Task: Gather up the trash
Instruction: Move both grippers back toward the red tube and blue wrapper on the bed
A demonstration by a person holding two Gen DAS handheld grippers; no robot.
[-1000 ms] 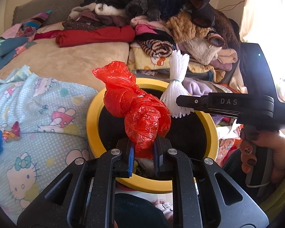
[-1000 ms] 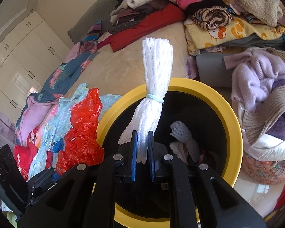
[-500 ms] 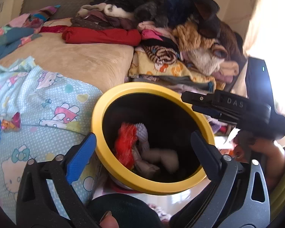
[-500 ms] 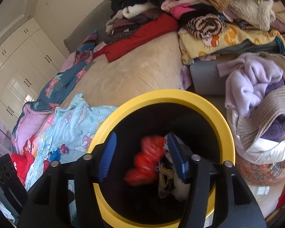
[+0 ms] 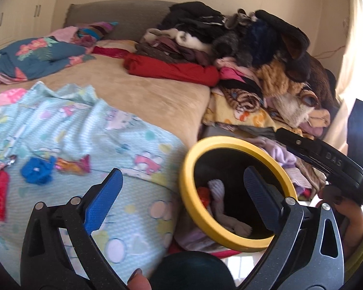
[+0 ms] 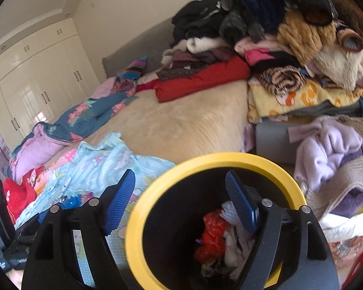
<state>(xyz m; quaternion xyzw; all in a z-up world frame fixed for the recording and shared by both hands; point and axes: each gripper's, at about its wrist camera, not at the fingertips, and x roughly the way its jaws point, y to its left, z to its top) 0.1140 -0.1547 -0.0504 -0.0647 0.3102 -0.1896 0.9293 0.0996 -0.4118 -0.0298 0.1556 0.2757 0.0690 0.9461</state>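
A black trash bin with a yellow rim [image 5: 230, 140] [image 6: 230, 157] stands beside the bed. Inside it lie a crumpled red plastic bag [image 6: 211, 236] [image 5: 203, 193] and a white foam net [image 6: 230, 210] [image 5: 216, 188]. My left gripper [image 5: 182, 171] is wide open and empty, straddling the bin's left rim and the blanket. My right gripper [image 6: 180, 172] hangs over the bin with its jaws opening and nothing between them. On the light blue blanket [image 5: 96, 125] lie a blue scrap [image 5: 37, 170], a shiny wrapper [image 5: 71, 166] and a red wrapper [image 5: 0, 193].
A tall heap of clothes [image 5: 254, 55] [image 6: 290, 48] covers the bed's far right. A folded red cloth [image 5: 171, 70] and a floral quilt [image 5: 36, 55] lie on the beige cover. More laundry [image 6: 331, 149] sits right of the bin. A hand [image 5: 346, 212] holds the right tool.
Both grippers opened and let go: the red bag and the white net dropped into the bin. Both rose, and the left view swung left toward the blanket.
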